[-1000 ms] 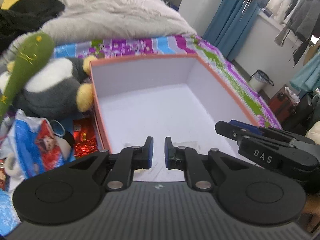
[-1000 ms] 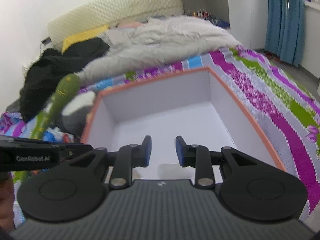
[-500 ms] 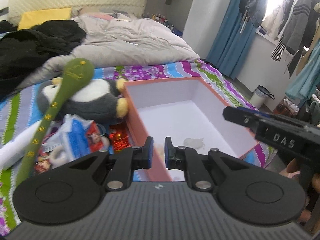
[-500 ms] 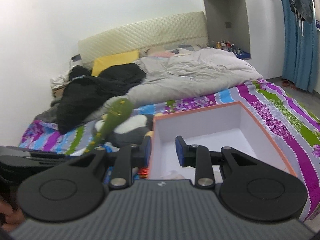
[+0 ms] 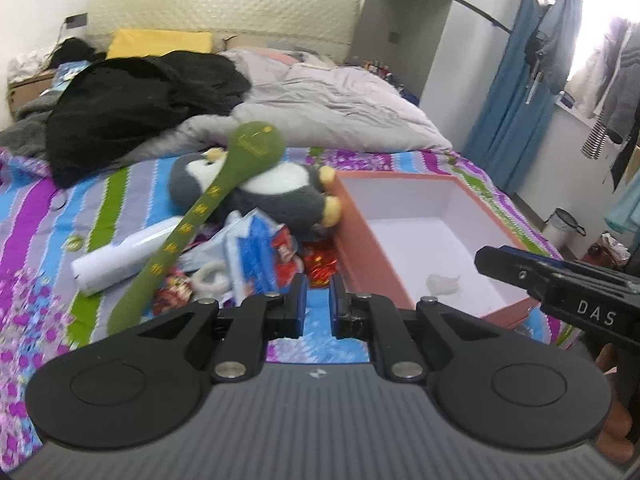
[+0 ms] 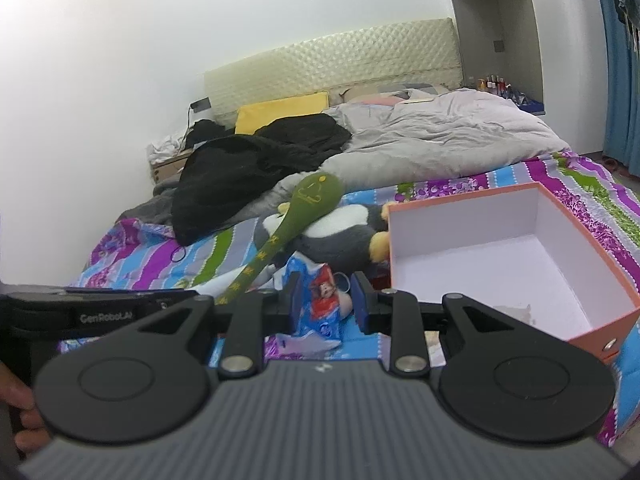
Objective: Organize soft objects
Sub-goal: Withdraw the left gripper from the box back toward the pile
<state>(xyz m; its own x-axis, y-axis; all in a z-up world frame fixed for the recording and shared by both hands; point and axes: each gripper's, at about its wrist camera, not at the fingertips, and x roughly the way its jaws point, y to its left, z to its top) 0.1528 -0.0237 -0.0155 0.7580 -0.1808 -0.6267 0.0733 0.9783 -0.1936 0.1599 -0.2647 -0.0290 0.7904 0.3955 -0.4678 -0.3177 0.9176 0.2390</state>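
An orange box with a white inside lies open on the striped bedspread. Left of it lie a grey and white penguin plush, a long green plush spoon across it, a blue and red soft packet and a white roll. My left gripper is slightly open and empty, above the bed's near edge. My right gripper is open and empty, held back from the packet.
A grey duvet and black clothes are heaped at the head of the bed. Red foil wrappers lie by the box. A crumpled scrap sits in the box. A small bin stands on the floor at right.
Both grippers have pulled back and up from over the box toward the foot of the bed, and swung left. The toys now show in front. Jaw gaps unchanged.
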